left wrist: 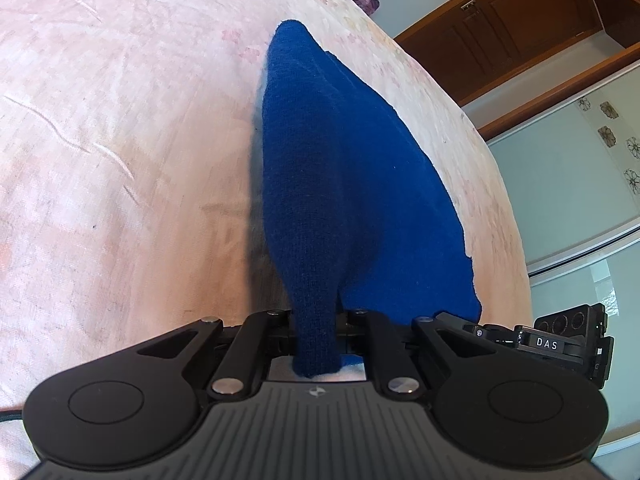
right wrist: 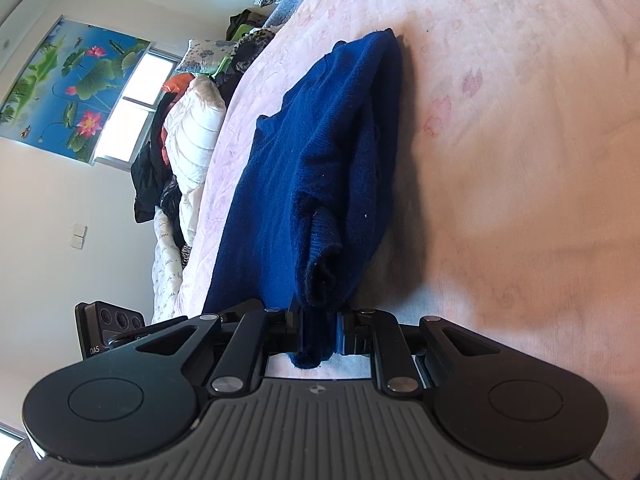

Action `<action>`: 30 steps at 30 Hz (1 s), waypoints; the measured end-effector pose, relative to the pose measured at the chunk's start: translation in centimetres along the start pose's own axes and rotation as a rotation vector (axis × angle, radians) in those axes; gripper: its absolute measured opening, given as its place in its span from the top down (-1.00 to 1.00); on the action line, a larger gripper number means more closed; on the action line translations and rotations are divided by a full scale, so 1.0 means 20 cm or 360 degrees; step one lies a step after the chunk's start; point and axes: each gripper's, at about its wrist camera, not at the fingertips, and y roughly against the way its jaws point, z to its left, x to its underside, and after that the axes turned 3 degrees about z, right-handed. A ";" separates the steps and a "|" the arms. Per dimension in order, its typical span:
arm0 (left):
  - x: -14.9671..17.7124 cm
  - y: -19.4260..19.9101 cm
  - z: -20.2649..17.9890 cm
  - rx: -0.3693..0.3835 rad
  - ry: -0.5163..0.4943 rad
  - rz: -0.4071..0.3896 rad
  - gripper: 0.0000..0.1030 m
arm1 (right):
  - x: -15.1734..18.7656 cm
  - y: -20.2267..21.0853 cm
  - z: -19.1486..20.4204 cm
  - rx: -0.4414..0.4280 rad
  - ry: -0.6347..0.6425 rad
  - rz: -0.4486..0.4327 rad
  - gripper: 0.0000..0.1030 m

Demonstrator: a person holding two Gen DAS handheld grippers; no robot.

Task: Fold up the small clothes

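Observation:
A dark blue knitted garment (left wrist: 332, 168) lies stretched over the pink bedspread (left wrist: 120, 140), running away from the camera. My left gripper (left wrist: 316, 340) is shut on its near edge, and a pinch of blue knit pokes back through the jaws. In the right wrist view the same blue garment (right wrist: 312, 160) shows a folded layer and a ribbed cuff near the jaws. My right gripper (right wrist: 318, 334) is shut on a thick bunch of that blue knit. Both held ends are lifted slightly off the bed.
The other gripper (left wrist: 568, 340) shows at the lower right of the left wrist view. A heap of clothes and a white quilted jacket (right wrist: 192, 136) lies along the bed's far left edge. Wooden cabinets (left wrist: 520, 20) and a pale wall panel stand beyond the bed.

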 end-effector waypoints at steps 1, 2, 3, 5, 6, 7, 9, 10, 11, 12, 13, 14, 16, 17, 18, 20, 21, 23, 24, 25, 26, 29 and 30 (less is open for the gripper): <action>0.00 0.00 0.00 0.0001 -0.0002 0.0001 0.83 | 0.01 0.00 0.00 -0.0003 -0.0004 -0.0001 0.65; 0.00 -0.01 0.00 0.0003 -0.0006 0.0002 0.82 | 0.02 0.00 -0.01 -0.0004 -0.0007 0.0000 0.65; 0.00 -0.01 0.00 0.0002 -0.0009 0.0003 0.82 | 0.03 0.00 -0.01 -0.0003 -0.0006 -0.0001 0.65; 0.00 -0.02 0.00 0.0001 -0.0007 0.0005 0.83 | 0.04 0.00 -0.02 -0.0001 -0.0010 -0.0001 0.65; 0.00 -0.03 -0.01 0.0000 -0.0010 0.0005 0.82 | 0.05 0.00 -0.02 0.0001 -0.0010 -0.0002 0.65; 0.00 -0.03 -0.01 -0.0001 -0.0014 0.0004 0.82 | 0.06 0.00 -0.02 0.0001 -0.0011 -0.0003 0.65; -0.01 -0.04 -0.02 -0.0002 -0.0020 0.0003 0.82 | 0.07 0.00 -0.02 0.0002 -0.0009 -0.0006 0.65; -0.01 -0.05 -0.02 -0.0003 -0.0026 0.0003 0.82 | 0.07 0.01 -0.02 0.0003 -0.0006 -0.0006 0.65; 0.00 -0.05 -0.03 -0.0002 -0.0031 0.0004 0.82 | 0.08 0.01 -0.02 0.0007 -0.0001 -0.0007 0.65; 0.00 -0.05 -0.03 -0.0001 -0.0031 0.0005 0.82 | 0.09 0.01 -0.02 0.0011 0.0002 -0.0007 0.65; 0.00 -0.06 -0.03 0.0000 -0.0030 0.0005 0.82 | 0.09 0.01 -0.02 0.0014 0.0004 -0.0006 0.65; 0.01 -0.06 -0.03 0.0000 -0.0031 0.0005 0.82 | 0.09 0.01 -0.02 0.0018 0.0007 -0.0005 0.65; 0.01 -0.06 -0.03 -0.0004 -0.0032 0.0005 0.82 | 0.10 0.01 0.00 0.0026 0.0014 -0.0005 0.65; 0.01 -0.07 -0.03 -0.0007 -0.0036 0.0004 0.82 | 0.10 0.01 0.00 0.0028 0.0017 -0.0006 0.65; 0.01 -0.07 -0.04 -0.0010 -0.0041 0.0003 0.82 | 0.10 0.01 0.00 0.0032 0.0021 -0.0007 0.65; 0.01 -0.07 -0.04 -0.0011 -0.0048 0.0003 0.82 | 0.10 0.02 0.00 0.0036 0.0022 -0.0005 0.65; 0.01 -0.07 -0.04 -0.0013 -0.0050 0.0003 0.83 | 0.10 0.01 0.00 0.0038 0.0020 -0.0004 0.65; 0.02 -0.06 -0.03 -0.0016 -0.0058 0.0001 0.82 | 0.10 0.00 -0.01 0.0040 0.0014 -0.0004 0.65; 0.03 -0.07 -0.02 -0.0021 -0.0066 0.0000 0.82 | 0.11 0.00 -0.01 0.0043 0.0012 -0.0003 0.65; 0.03 -0.07 -0.03 -0.0029 -0.0078 -0.0002 0.82 | 0.11 0.00 -0.01 0.0045 0.0008 -0.0003 0.65; 0.03 -0.07 -0.03 -0.0044 -0.0100 -0.0005 0.82 | 0.11 -0.01 -0.01 0.0046 0.0004 -0.0002 0.65; 0.04 -0.08 -0.06 -0.0088 -0.0157 -0.0020 0.82 | 0.11 -0.02 -0.02 0.0050 -0.0009 -0.0004 0.65; 0.05 -0.08 -0.07 -0.0113 -0.0192 -0.0030 0.82 | 0.11 -0.03 -0.02 0.0048 -0.0013 -0.0006 0.65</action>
